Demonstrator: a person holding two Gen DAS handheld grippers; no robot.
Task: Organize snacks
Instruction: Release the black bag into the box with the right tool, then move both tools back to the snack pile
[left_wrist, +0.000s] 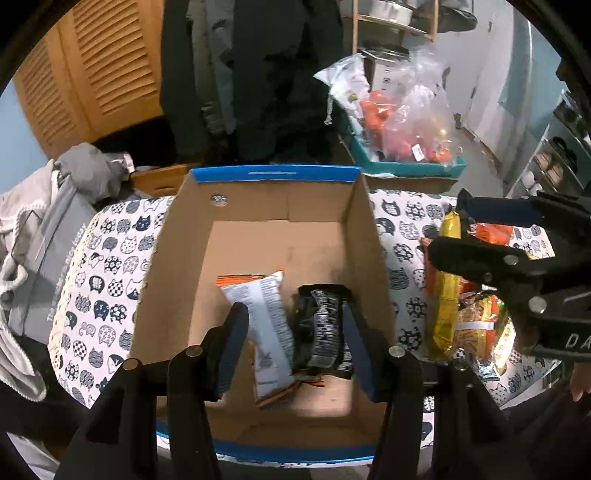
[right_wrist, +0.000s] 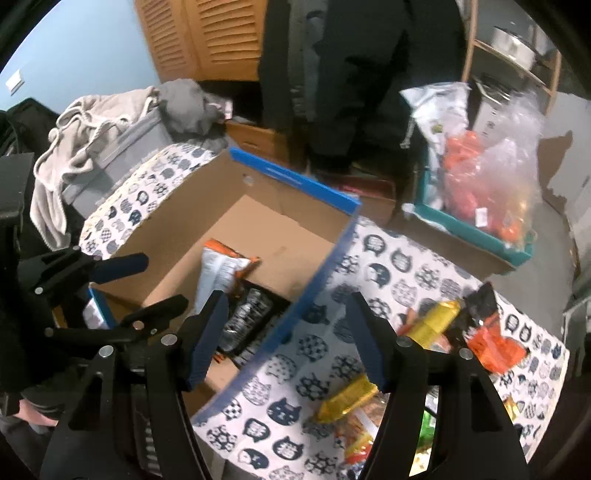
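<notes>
A cardboard box (left_wrist: 184, 236) with blue edges sits on a cat-print cloth (left_wrist: 110, 258). In it lie a white-and-orange snack packet (left_wrist: 266, 317) and a black snack packet (left_wrist: 325, 321). My left gripper (left_wrist: 295, 343) is open above the box, its fingers either side of both packets. My right gripper (right_wrist: 284, 332) is open and empty above the cloth beside the box (right_wrist: 288, 236); it also shows in the left wrist view (left_wrist: 461, 225). Loose snacks lie right of the box: a gold packet (right_wrist: 436, 321), an orange packet (right_wrist: 495, 343) and more (left_wrist: 469, 321).
A teal bin (left_wrist: 413, 166) with bagged orange snacks stands behind the cloth, also in the right wrist view (right_wrist: 480, 236). Grey clothes (right_wrist: 92, 122) are piled to the left. A dark-clothed person (left_wrist: 258, 74) stands behind the box. Louvred wooden doors (left_wrist: 92, 74) at the back.
</notes>
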